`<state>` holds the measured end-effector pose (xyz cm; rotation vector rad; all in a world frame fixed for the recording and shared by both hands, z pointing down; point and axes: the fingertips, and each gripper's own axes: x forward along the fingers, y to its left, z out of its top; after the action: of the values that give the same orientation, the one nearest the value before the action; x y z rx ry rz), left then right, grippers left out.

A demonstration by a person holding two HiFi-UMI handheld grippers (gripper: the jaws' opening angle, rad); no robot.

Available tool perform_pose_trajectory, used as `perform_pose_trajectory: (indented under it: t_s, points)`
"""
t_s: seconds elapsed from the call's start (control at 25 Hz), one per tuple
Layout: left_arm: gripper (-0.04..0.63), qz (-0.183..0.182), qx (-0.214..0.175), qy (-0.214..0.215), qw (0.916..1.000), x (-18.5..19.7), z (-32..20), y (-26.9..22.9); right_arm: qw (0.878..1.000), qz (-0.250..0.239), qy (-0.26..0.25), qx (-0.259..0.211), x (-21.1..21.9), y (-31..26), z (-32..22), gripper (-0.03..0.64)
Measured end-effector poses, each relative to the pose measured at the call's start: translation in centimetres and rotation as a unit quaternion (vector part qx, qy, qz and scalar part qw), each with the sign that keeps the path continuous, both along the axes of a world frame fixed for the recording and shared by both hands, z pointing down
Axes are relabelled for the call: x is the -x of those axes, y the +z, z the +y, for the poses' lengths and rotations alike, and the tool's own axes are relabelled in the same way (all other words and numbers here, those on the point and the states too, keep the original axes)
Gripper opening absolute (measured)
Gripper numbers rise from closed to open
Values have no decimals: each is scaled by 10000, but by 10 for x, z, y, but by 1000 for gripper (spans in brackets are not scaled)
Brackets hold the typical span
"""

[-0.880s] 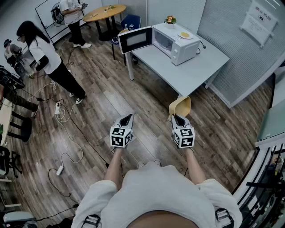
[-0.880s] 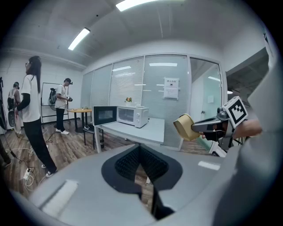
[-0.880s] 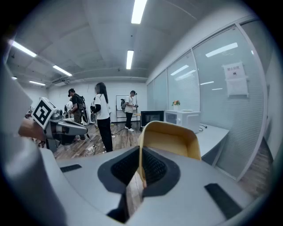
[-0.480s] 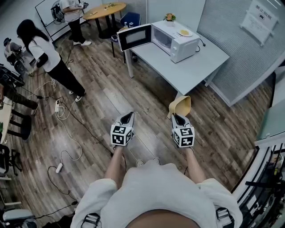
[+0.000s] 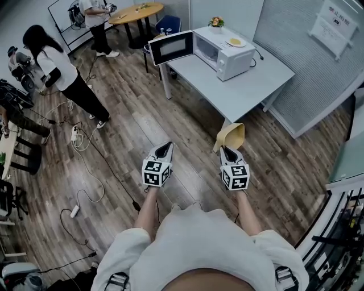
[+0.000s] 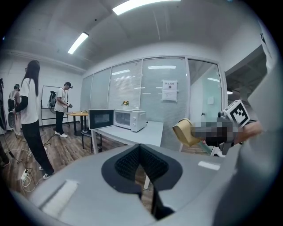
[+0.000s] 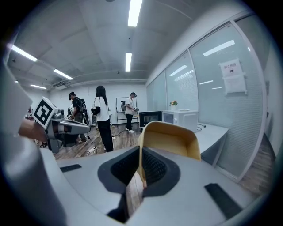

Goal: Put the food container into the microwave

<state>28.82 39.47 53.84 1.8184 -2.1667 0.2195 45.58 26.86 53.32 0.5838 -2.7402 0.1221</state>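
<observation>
My right gripper [image 5: 228, 151] is shut on the rim of a tan food container [image 5: 230, 135], which tilts up in front of it over the floor; the container [image 7: 169, 139] fills the right gripper view above the jaws. My left gripper [image 5: 163, 150] is shut and holds nothing. The white microwave [image 5: 223, 53] stands at the far end of a grey table [image 5: 244, 88], its door [image 5: 170, 48] swung wide open to the left. In the left gripper view, the microwave [image 6: 129, 119] is ahead and the container [image 6: 187, 132] at right.
A small plate [image 5: 235, 42] lies on the microwave, a flower pot [image 5: 216, 25] behind it. Two people [image 5: 65, 74] stand at far left near cables [image 5: 85, 170] on the wood floor. A round table [image 5: 135, 12] is beyond. Glass partitions [image 5: 318, 62] run along the right.
The view has shifted slightly toward the table; both grippers keep their pose and the container stays in the right gripper.
</observation>
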Motion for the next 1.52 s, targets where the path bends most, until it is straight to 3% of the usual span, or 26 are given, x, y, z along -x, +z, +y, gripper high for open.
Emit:
perform_pose_trajectory:
  t_s: [0.4,0.8,1.16,1.52]
  points:
    - [11,59,-25,-88,9999,-13,-25,10,10000,-96,-8,9,-6,4,-31,28]
    - [11,159,83,-52,9998,9,-51,29,10000,-9,-66,32,21,15,-57,28]
    - [11,313,107,43,9994,72,-96,48,9999,147,-48,20,87,27,-98,28]
    - [11,370,131,305,9988,162,-157,44,9995,291,86,6,175,24,-147,28]
